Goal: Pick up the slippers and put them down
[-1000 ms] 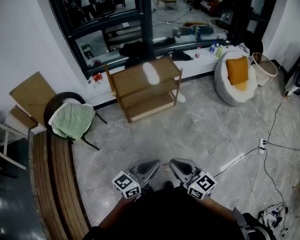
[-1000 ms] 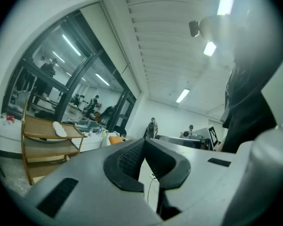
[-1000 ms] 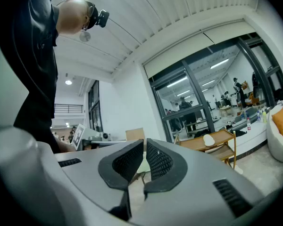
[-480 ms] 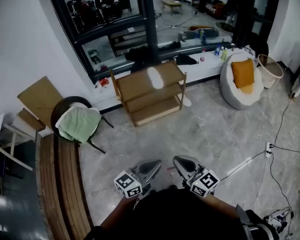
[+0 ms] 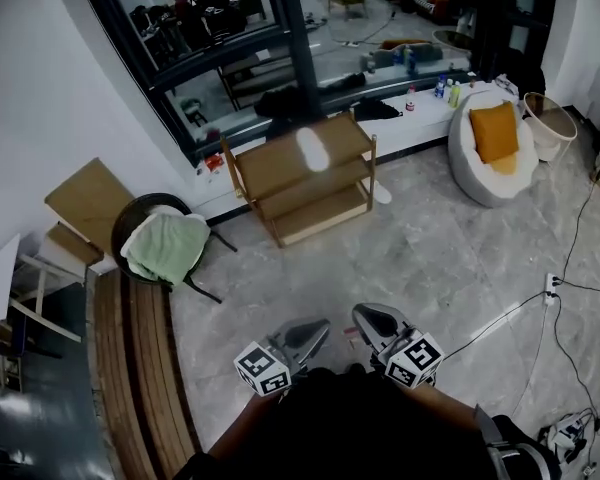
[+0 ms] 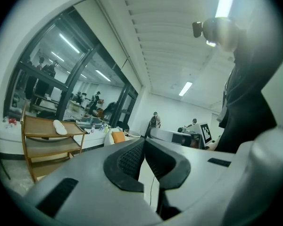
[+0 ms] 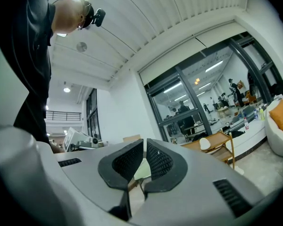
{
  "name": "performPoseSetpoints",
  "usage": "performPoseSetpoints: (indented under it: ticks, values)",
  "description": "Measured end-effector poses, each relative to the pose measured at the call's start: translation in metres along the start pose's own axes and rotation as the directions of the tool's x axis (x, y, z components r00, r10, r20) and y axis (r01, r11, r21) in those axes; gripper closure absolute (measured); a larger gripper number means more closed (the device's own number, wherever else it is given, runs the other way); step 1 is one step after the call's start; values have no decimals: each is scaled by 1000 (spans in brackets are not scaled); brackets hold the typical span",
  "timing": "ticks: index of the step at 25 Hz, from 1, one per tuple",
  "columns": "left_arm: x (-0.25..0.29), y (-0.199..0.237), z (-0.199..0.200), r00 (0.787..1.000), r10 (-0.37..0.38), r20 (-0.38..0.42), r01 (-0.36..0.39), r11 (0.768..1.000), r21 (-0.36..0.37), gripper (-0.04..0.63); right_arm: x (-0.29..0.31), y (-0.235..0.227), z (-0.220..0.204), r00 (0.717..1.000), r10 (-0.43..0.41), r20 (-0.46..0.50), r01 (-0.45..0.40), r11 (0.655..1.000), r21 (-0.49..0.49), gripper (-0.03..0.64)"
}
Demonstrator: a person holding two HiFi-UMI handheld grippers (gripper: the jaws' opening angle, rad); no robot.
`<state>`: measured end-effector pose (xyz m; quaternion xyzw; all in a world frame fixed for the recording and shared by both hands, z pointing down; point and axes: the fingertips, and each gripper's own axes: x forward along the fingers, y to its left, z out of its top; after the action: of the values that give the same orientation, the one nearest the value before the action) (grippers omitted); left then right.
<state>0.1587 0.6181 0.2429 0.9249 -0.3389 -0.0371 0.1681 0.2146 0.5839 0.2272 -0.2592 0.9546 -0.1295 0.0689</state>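
The left gripper point(image 5: 322, 325) is held level with its jaws closed, and nothing is held in it. The right gripper point(image 5: 361, 314) is held just beside it, closed as well and with nothing in it. One white slipper point(image 5: 312, 149) is laid on top of the wooden shelf point(image 5: 270, 165), well apart from both. Another slipper point(image 5: 380, 193) is seen on the floor point(image 5: 430, 258) beside the shelf.

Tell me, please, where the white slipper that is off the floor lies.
Head view, upper middle: the slipper lies on top of the wooden rack by the window, right of the chair with the green cushion.
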Motion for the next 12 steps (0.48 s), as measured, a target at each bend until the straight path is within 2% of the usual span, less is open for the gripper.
performPoseSetpoints:
  ticks: [7, 12]
  values:
    - [-3, 14, 0, 999, 35, -1, -35, 999, -7, 584, 9, -4, 0, 1000, 14, 3, -14, 1000, 16, 586]
    - [5, 29, 8, 999, 21, 28, -20, 1000, -19, 584, 25, -17, -4, 1000, -3, 0, 3, 999, 32, 585]
